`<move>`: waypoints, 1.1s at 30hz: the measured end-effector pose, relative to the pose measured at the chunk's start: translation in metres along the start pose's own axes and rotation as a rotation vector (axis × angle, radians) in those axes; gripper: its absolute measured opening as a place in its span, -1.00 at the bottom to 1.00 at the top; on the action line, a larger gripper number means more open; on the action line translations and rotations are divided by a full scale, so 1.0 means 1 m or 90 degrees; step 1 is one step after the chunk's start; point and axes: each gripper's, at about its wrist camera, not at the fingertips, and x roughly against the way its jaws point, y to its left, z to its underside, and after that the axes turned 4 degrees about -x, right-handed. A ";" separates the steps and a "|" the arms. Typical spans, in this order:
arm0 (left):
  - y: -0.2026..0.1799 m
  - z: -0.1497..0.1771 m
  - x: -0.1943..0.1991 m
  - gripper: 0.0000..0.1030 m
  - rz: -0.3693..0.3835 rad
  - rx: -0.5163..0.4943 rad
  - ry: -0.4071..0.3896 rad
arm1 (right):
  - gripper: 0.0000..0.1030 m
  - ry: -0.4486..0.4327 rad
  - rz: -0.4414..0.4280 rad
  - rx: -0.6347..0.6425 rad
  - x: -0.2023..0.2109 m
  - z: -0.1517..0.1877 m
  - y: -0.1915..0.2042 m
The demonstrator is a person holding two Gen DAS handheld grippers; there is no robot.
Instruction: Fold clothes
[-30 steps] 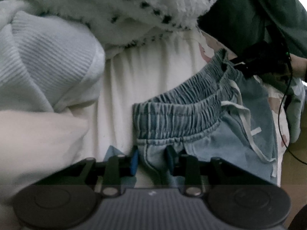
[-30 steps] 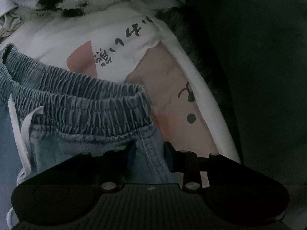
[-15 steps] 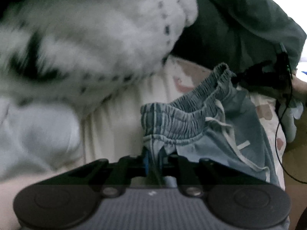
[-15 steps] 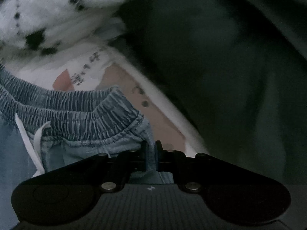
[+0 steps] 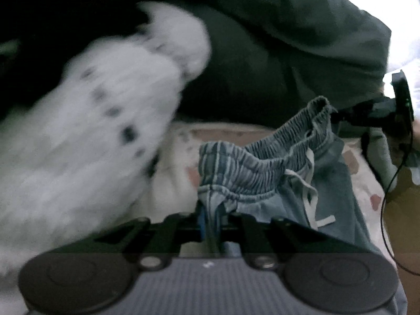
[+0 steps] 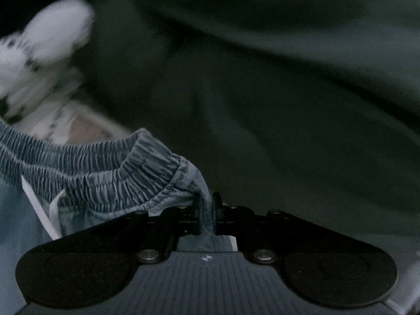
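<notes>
Each claw is clamped on one end of the shorts' [image 5: 262, 168] waistband, left claw [image 5: 210, 218] and right claw [image 6: 206, 210], so the band spans between them above the bed [image 5: 178, 183].

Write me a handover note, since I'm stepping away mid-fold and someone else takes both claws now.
Left claw: shut on the denim shorts, just below one end of the elastic waistband.
Right claw: shut on the shorts at the other waistband end.
Shorts hang between the two claws over the printed white sheet; the white drawstring dangles. A spotted fleece and a dark green garment lie behind.
Done: both ends gripped.
Left: every fold.
</notes>
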 end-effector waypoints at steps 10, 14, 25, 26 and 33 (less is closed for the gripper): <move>-0.042 -0.034 -0.015 -0.86 0.075 -0.045 -0.029 | -0.93 -0.051 0.083 -0.044 0.108 0.006 -0.053; -0.053 -0.045 -0.018 -0.86 0.100 -0.050 -0.038 | -0.93 -0.051 0.099 -0.050 0.150 0.006 -0.065; -0.042 -0.046 -0.071 -0.88 0.049 -0.075 0.001 | -0.94 0.031 0.096 -0.098 0.047 0.027 -0.077; -0.037 -0.046 -0.077 -0.88 0.043 -0.076 0.010 | -0.94 0.040 0.095 -0.099 0.030 0.028 -0.075; -0.027 -0.036 -0.100 -0.88 0.003 -0.097 0.050 | -0.95 0.095 0.095 -0.122 -0.077 0.033 -0.059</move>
